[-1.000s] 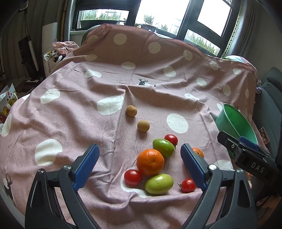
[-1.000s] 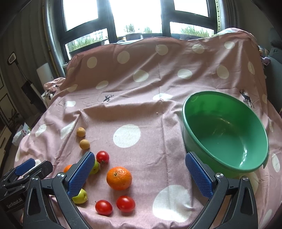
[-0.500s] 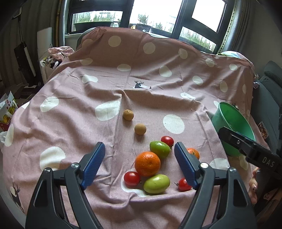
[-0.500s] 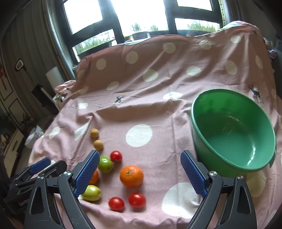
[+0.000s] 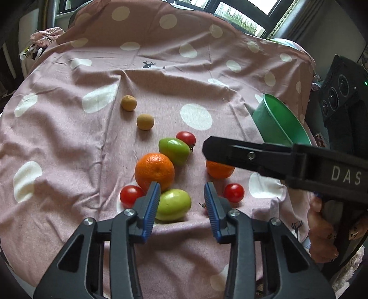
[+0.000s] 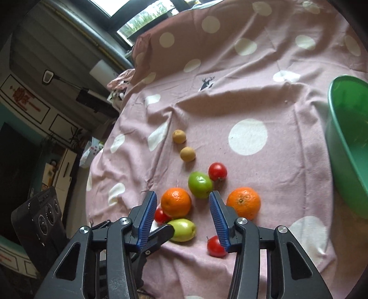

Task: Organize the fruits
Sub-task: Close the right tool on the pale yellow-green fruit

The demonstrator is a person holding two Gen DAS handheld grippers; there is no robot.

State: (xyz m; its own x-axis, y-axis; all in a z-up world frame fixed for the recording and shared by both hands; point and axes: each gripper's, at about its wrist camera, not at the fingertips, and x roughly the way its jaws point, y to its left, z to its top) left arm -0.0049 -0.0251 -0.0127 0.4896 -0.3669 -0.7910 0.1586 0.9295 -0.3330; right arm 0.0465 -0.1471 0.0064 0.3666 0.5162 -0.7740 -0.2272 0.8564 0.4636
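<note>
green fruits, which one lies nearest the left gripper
The green fruit just ahead of the left gripper, below the big orange; the other green fruit lies farther back.

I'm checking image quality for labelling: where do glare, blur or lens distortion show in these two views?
Left wrist view: the window strip at the top is blown out and fisheye bends the pink dotted cloth. Right wrist view: the round green plastic bowl looks slightly smeared and the corners are black.

Left gripper (image 5: 181, 200), jaws closing, above a green fruit (image 5: 173, 204) lying between its fingers (image 5: 153, 202), untouched. Behind: orange (image 5: 154, 171), tomatoes, two brown fruits on the spotted cloth (image 5: 69, 138). Right gripper (image 5: 276, 158) crosses before the green bowl (image 5: 279, 124).
</note>
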